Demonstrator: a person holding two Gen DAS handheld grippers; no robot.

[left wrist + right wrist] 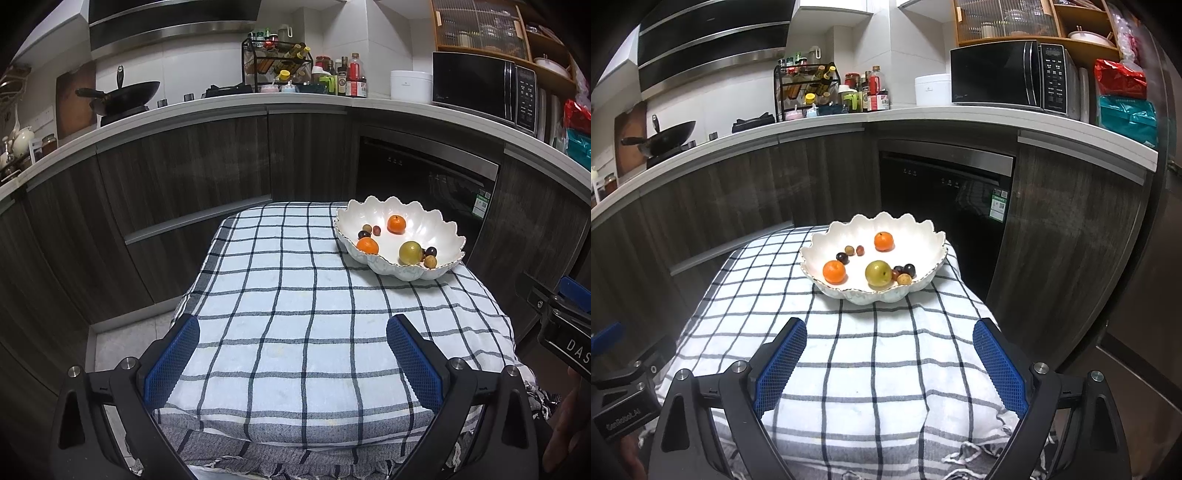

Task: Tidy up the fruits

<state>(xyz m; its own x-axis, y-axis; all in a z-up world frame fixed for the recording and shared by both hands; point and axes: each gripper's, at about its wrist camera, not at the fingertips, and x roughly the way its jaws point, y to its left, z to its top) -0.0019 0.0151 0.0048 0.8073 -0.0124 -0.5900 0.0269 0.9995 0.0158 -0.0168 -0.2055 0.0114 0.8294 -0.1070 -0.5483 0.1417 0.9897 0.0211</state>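
A: What's the biggest thing in view?

B: The dark wood cabinets (738,199) with the white counter (820,122) curving along the far side. A microwave (1008,74) stands on it far right, a wok (125,94) far left.

A: And nearer?

B: A small table under a white cloth with dark checks (871,369). On its far right part sits a white scalloped bowl (827,236).

A: The fruit?

B: All inside the bowl. A yellow-green fruit (878,273) lies near the front rim, one orange (834,272) to its left, a second orange (883,241) farther back. Small dark and tan fruits (904,272) cluster just right of the green one; three more small ones (849,253) lie between the two oranges.

A: The grippers?

B: The left gripper (293,363) hangs over the near left of the cloth, blue pads spread wide, only cloth between them. The right gripper (890,367) is over the near edge in front of the bowl, its jaws also standing wide apart with nothing in them. Neither touches the bowl.
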